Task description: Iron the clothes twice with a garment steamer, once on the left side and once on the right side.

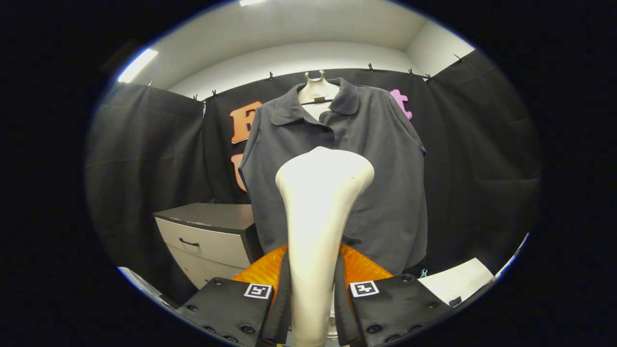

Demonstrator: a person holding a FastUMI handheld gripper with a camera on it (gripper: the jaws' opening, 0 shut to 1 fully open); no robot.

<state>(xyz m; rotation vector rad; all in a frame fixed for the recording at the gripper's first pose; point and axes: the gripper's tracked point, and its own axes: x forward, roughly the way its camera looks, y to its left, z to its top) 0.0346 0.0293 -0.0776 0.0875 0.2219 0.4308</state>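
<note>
Steamer clamped, shirt ahead.
The gripper jaws grasp the garment steamer handle between them; the dark shirt hangs just beyond.

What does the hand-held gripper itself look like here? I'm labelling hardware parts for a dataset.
The hand-held gripper has two flat, plate-like fingers studded with round screw heads. Each carries a small square black-and-white marker near its inner top corner. Ribbed, translucent orange parts sit just ahead of the fingers.
</note>
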